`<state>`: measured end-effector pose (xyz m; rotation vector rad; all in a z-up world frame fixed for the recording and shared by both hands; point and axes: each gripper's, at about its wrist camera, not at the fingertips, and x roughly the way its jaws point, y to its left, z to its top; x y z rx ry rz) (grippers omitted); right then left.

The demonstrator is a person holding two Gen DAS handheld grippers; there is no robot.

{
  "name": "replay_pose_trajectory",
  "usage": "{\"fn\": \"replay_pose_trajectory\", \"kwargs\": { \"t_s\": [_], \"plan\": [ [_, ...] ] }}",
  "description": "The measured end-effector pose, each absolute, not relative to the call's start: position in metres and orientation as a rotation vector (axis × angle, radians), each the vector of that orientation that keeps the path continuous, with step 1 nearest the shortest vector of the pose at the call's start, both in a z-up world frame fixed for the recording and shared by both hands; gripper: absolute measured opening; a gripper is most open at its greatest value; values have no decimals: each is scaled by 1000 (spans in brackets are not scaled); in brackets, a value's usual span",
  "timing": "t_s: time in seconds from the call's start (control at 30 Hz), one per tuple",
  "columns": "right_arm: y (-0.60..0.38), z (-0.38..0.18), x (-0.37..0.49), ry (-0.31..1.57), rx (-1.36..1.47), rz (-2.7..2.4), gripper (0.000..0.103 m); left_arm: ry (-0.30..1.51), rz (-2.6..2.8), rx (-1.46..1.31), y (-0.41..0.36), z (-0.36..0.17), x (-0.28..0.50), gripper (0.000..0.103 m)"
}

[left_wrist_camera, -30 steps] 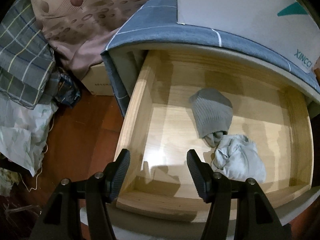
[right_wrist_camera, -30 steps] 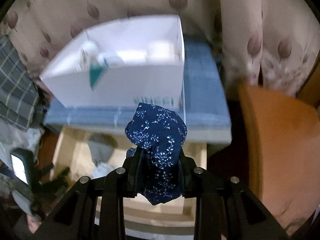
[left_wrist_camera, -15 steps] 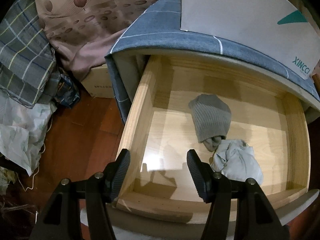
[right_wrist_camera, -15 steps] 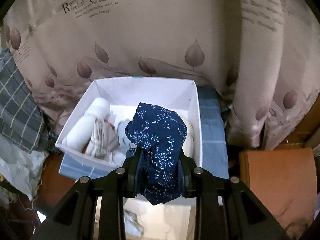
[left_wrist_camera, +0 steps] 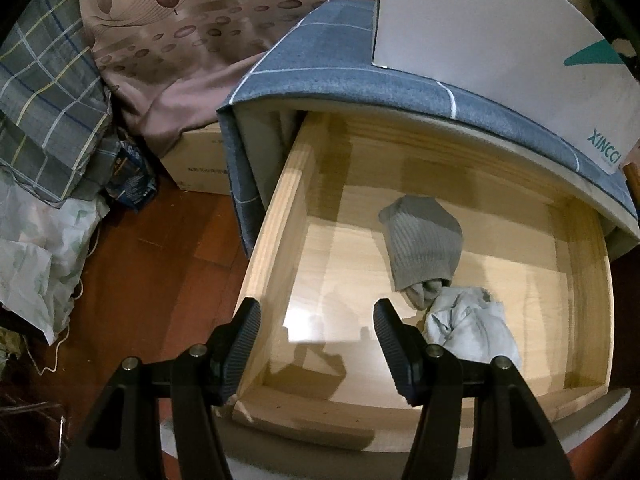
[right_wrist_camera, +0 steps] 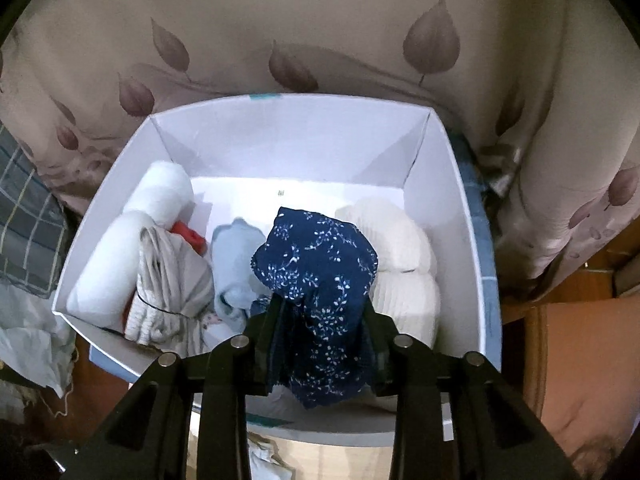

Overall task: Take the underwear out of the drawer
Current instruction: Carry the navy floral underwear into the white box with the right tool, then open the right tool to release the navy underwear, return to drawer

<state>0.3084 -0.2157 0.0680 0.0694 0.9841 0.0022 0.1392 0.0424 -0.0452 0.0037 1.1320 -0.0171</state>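
White box beneath blue underwear

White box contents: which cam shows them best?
Right wrist. It looks down into the open white box, showing rolled garments and the navy floral underwear above them. Left wrist shows only the box's outer wall.

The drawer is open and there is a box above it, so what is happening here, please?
A person is moving underwear out of the wooden drawer with two hand-held grippers. The right gripper holds a dark blue floral piece over the white box, which already contains several rolled garments; its jaws have just begun opening, with the cloth between them. The left gripper is open and empty above the drawer, where a grey item and a pale item remain.
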Motion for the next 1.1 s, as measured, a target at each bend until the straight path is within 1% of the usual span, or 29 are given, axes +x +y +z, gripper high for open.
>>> {"fn": "replay_pose_trajectory", "kwargs": {
  "t_s": [0.07, 0.13, 0.17, 0.2, 0.47, 0.6, 0.7, 0.83, 0.93, 1.0, 1.1],
  "plan": [
    [-215, 64, 309, 996, 66, 7, 36, 1136, -20, 3, 43, -45, 139, 60],
    [-213, 63, 308, 997, 59, 13, 42, 1135, -18, 1, 44, -45, 139, 60],
    [-213, 64, 308, 994, 55, 12, 48, 1136, -20, 1, 43, -45, 140, 60],
    [-212, 66, 305, 987, 54, 14, 50, 1140, -20, 0, 43, -46, 140, 60],
    [-211, 94, 259, 937, 37, 103, 50, 1155, -9, -33, 49, -46, 142, 60],
    [-207, 92, 220, 950, 14, 170, 50, 1165, -2, -59, 55, -47, 143, 60],
    [-199, 75, 193, 995, -4, 219, 50, 1165, 6, -72, 57, -46, 142, 60],
    [-183, 32, 170, 1104, 5, 295, 48, 1164, 11, -72, 59, -44, 143, 60],
    [-169, -4, 163, 1178, -18, 318, 44, 1164, 19, -64, 59, -44, 142, 60],
    [-161, -34, 165, 1243, -7, 336, 39, 1163, 19, -69, 60, -43, 141, 60],
    [-149, -61, 170, 1289, -13, 350, 37, 1170, 15, -77, 63, -42, 143, 60]
  ]
}}
